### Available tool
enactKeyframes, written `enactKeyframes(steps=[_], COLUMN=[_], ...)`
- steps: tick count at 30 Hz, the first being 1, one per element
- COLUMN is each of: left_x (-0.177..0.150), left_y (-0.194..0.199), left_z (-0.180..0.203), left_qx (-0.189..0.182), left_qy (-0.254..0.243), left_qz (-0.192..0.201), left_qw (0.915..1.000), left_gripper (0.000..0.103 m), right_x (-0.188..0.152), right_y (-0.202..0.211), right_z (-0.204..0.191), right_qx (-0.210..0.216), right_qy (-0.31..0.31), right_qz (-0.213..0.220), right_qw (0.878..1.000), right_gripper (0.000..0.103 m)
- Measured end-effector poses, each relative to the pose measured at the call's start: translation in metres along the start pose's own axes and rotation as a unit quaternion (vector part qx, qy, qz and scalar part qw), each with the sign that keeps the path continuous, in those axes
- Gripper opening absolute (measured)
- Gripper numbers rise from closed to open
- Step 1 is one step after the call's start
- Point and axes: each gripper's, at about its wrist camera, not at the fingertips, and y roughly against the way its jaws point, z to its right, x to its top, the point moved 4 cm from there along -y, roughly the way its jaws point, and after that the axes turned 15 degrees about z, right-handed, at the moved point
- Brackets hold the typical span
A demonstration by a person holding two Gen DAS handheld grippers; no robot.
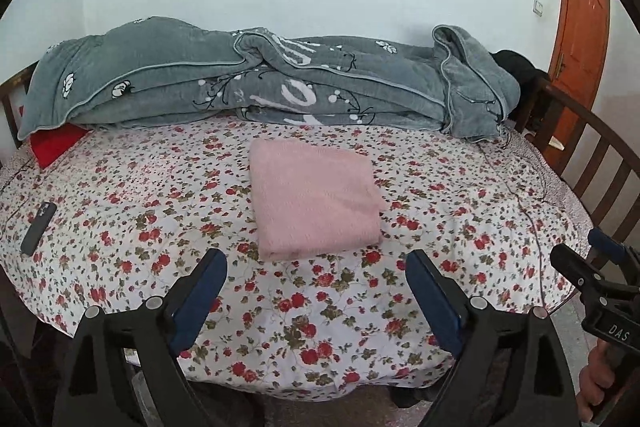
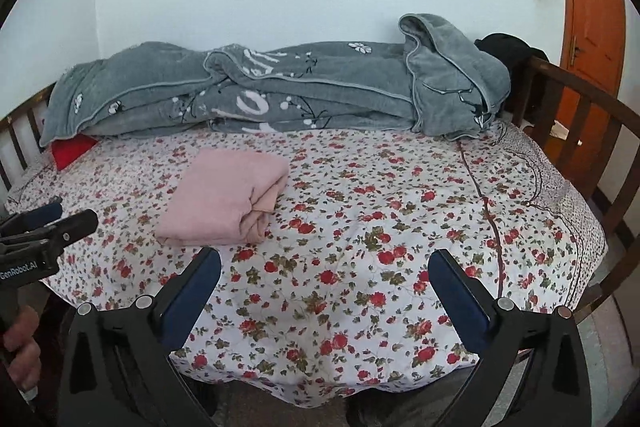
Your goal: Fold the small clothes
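A pink garment [image 1: 316, 197] is lying folded into a neat rectangle at the centre of the left wrist view, resting on the floral bedsheet [image 1: 120, 195] in front of the grey blanket [image 1: 256, 83]. The left gripper [image 1: 316, 267] is hovering at the lower middle with its jaws spread wide, gripping nothing; the right gripper [image 2: 324, 267] is likewise hanging spread and empty, the garment sitting left of centre in its view. The fold is looking finished, so the remaining work is probably just tidying: pressing the layered edge flat and squaring corners gently, without dragging the stack or catching the sheet beneath.
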Motion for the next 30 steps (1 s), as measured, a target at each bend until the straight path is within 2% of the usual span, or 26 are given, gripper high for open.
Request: enactKeyframes(steps=[10, 30], left_x=[0.001, 0.002], left_y=[0.005, 0.006], left_z=[0.004, 0.002], left_qx=[0.001, 0.007], left_qy=[0.002, -0.004], left_qz=[0.008, 0.012], left_qw=[1.0000, 0.9999], left_gripper=[0.091, 0.091], right_x=[0.004, 0.007], right_y=[0.015, 0.018], right_z=[0.001, 0.001], right_qx=[-0.001, 0.001], right_qy=[-0.002, -0.003], right_qz=[0.015, 0.018], right_qw=[1.000, 1.000], right_gripper=[0.102, 0.102])
